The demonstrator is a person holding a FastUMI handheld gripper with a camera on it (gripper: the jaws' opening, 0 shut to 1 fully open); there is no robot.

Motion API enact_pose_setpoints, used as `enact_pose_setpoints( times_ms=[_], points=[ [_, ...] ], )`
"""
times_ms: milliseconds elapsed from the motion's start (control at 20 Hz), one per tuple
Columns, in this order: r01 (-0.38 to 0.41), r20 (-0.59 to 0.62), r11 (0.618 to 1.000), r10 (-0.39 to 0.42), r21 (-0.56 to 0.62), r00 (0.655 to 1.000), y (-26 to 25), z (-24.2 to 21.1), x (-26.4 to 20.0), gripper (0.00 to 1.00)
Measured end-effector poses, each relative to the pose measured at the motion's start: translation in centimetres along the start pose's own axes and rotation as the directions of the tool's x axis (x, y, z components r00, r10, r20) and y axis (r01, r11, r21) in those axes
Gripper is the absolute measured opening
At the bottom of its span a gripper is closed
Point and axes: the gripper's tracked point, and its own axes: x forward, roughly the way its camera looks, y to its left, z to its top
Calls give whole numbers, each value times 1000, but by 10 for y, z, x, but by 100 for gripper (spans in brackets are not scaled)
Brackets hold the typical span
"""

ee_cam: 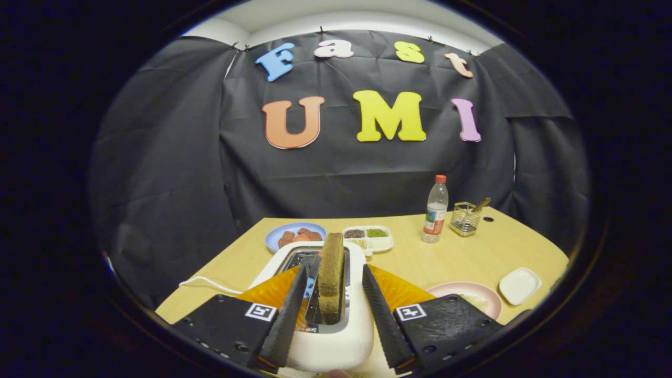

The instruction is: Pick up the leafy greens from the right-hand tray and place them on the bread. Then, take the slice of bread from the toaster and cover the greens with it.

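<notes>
One bread slice point(332, 273): upright in the toaster point(336, 336) slot, long axis pointing away from the fingers
Hand-held gripper point(332, 310): fingers apart, flanking the slice, not touching
Plates: two, on the bench point(430, 257)

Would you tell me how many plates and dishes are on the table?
4: blue plate and divided white tray beyond the toaster; pink plate and small white dish beside the open gripper. Others may be hidden.
</notes>
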Motion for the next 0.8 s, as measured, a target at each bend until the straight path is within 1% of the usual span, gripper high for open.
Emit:
enact_pose_setpoints(
  times_ms=[150, 300, 400, 450, 500, 550, 600, 700, 800],
  points=[
    [26, 0, 1000, -26, -8, 1000, -4, 3, 7, 49],
    [-10, -17, 1000, 9, -16, 1000, 4, 0, 10, 31],
    [-14, -27, 1000, 14, -9, 1000, 5, -1, 5, 14],
    [-38, -28, 999, 37, -19, 999, 10, 1, 4, 14],
    [-45, -26, 999, 45, -21, 999, 11, 3, 3, 14],
    [-62, -24, 998, 61, -16, 998, 11, 4, -2, 7],
    [-84, -21, 996, 84, -4, 996, 13, 9, -6, 7],
    [-97, 9, 995, 97, 25, 995, 8, 26, -14, 7],
    [-126, 38, 991, 124, 53, 992, 6, 44, -24, 7]
  ],
)
